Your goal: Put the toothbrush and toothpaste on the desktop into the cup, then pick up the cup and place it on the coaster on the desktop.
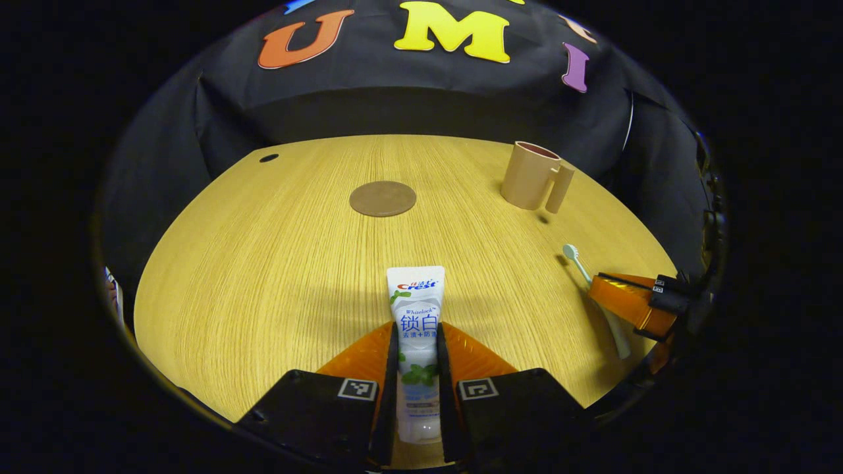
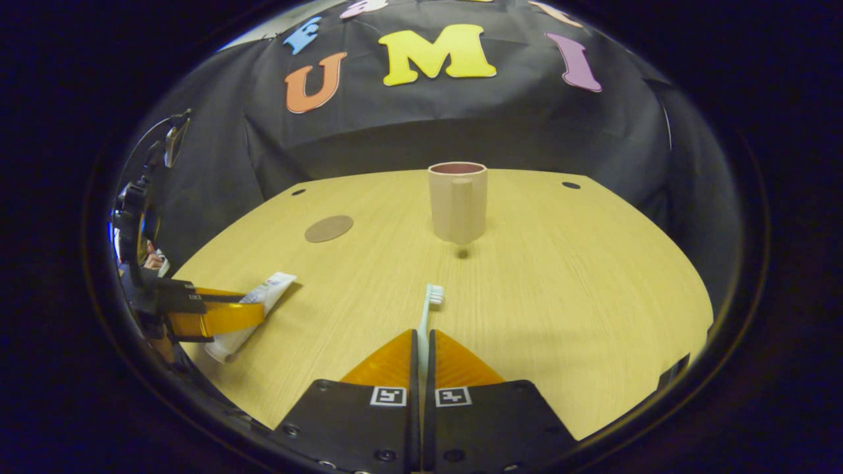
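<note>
Gripping the toothpaste (image 1: 417, 342), left tool (image 1: 417, 342); right tool (image 2: 421, 349) pinches toothbrush (image 2: 429, 309).

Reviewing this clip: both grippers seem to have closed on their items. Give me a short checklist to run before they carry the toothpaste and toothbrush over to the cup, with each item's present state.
1. Left gripper closed on the toothpaste, both fingers on the tube's sides: ok.
2. Right gripper closed on the toothbrush handle, head pointing forward: ok.
3. Whether either item is lifted off the desktop: cannot tell.
4. Cup upright with its mouth open: ok.
5. Cup interior free of other things: cannot tell.
6. Coaster bare, apart from the cup: ok.
</note>
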The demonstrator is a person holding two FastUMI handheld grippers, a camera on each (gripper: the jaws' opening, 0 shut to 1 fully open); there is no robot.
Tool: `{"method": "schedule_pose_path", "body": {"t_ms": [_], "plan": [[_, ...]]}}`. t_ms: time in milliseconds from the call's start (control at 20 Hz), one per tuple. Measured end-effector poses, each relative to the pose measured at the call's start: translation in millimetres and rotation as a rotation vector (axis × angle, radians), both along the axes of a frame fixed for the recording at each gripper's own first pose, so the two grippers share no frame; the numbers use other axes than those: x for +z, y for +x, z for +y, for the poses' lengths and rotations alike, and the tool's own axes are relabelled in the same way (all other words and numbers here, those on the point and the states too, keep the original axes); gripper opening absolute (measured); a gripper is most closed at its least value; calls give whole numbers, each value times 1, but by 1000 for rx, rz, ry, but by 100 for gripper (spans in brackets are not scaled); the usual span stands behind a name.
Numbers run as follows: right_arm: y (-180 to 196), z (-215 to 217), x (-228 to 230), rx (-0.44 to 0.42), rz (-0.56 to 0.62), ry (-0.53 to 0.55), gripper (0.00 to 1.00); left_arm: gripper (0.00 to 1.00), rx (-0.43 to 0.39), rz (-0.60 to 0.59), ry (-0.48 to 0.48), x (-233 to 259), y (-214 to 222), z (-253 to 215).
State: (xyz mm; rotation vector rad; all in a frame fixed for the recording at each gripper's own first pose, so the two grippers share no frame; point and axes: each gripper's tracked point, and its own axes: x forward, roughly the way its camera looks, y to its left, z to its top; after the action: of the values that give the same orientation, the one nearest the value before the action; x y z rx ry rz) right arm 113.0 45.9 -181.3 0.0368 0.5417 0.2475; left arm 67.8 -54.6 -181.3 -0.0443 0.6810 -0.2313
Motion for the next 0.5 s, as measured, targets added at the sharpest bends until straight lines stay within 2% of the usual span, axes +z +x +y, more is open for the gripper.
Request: {"method": "schedule_pose_path", "body": {"t_ms": [50, 100, 350, 500], "plan": [[0, -2, 2, -8, -9, -15, 1, 35, 4, -20, -6, 5, 0, -1], [-2, -2, 7, -11, -21, -23, 1, 31, 5, -45, -12, 10, 0, -1], [-7, 1, 23, 2, -42, -14, 0, 30, 6, -142, -79, 40, 2, -9], [-5, 2, 49, 7, -80, 26, 0, 30, -3, -211, -107, 64, 3, -12]]}}
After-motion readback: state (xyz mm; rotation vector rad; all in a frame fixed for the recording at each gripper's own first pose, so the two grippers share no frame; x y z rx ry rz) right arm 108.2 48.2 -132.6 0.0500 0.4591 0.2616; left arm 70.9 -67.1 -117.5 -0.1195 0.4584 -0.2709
